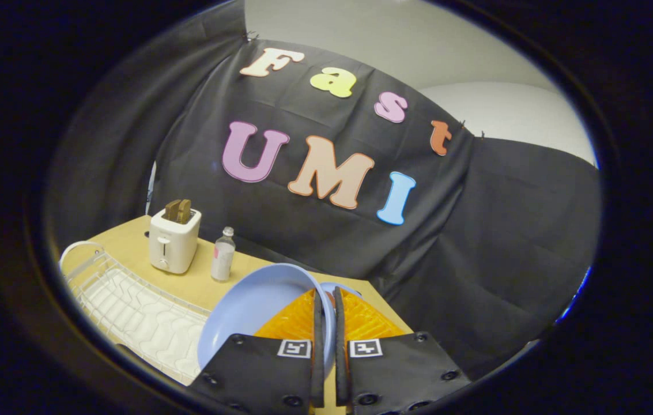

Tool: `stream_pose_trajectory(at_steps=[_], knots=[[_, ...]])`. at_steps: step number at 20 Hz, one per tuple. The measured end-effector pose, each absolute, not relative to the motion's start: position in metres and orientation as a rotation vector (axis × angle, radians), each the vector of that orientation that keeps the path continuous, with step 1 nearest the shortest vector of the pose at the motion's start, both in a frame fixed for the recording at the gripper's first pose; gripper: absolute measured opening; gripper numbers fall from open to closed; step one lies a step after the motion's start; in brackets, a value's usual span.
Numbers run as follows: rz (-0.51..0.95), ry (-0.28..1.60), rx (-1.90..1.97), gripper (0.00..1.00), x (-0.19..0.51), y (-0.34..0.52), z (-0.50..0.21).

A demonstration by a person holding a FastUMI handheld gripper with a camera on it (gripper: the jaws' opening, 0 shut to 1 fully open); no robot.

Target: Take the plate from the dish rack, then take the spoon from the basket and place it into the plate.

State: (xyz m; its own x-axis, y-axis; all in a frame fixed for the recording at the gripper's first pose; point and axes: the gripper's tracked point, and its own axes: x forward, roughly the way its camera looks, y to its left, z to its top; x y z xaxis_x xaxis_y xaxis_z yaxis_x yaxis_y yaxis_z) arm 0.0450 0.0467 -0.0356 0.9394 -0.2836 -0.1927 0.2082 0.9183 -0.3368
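Note:
A pale blue plate (257,305) is held up on edge, its rim pinched between my gripper's (327,300) two fingers, which are shut on it. The plate hangs above the wooden table (124,236), tilted, with its hollow face turned to the left of the fingers. Below and to the left of the plate lies the white wire dish rack (130,311) with its white drip tray.
A white toaster (173,241) with two slices of toast stands on the table beyond the rack. A small clear bottle (223,255) stands just right of the toaster. The black cloth wall closes off the back and right side.

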Motion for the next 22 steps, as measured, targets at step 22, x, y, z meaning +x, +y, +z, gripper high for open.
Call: stream_pose_trajectory(at_steps=[22], knots=[[-0.256,0.362,-0.242,0.1,-0.021,-0.043,-0.125]])
